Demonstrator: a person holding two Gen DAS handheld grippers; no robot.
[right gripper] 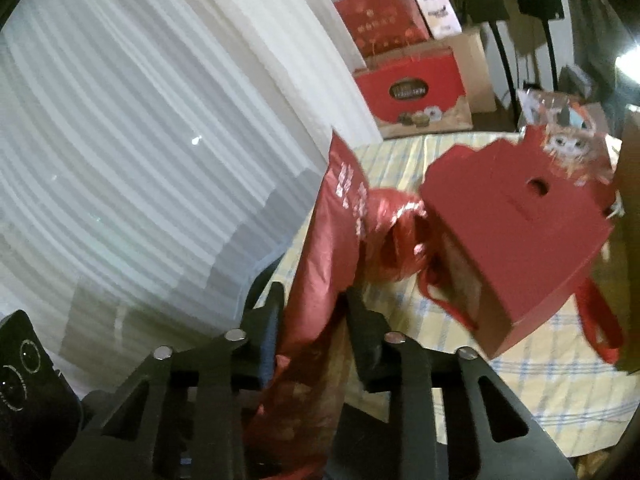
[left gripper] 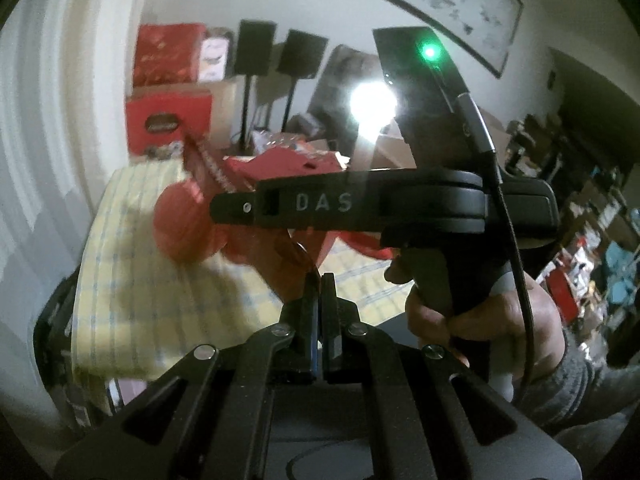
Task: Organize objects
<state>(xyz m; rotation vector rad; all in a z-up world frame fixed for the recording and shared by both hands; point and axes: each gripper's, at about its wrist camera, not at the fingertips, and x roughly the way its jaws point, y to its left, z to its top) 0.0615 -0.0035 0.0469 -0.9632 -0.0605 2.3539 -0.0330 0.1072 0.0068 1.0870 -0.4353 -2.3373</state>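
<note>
- The thin, glossy red plastic bag (right gripper: 340, 216) with pale printed characters hangs crumpled and stretched above the surface (right gripper: 520, 380), which is draped in a soft yellow cloth checked with blue lines.
- The left claw (left gripper: 319, 280), matte black with riveted linkage arms, is clenched on an edge of the film; its two fingers meet with only a sliver of red plastic between them.
- The right claw (right gripper: 316, 300), of the same black build, grasps a broad fold of the bag, the film bunched between its fingers and running down past the linkage.
- In the left wrist view, the right tool crosses sideways, a hand (left gripper: 480, 316) wrapped round its black handle, a knitted grey sleeve behind it.
- Just beside the bag stands a stiff red cardboard gift box (right gripper: 520, 232) with a stepped top edge, a round hole and red ribbon handles.
- Behind the surface sit stacked red printed cartons (right gripper: 412, 92) and pleated white curtains (right gripper: 140, 120).
</note>
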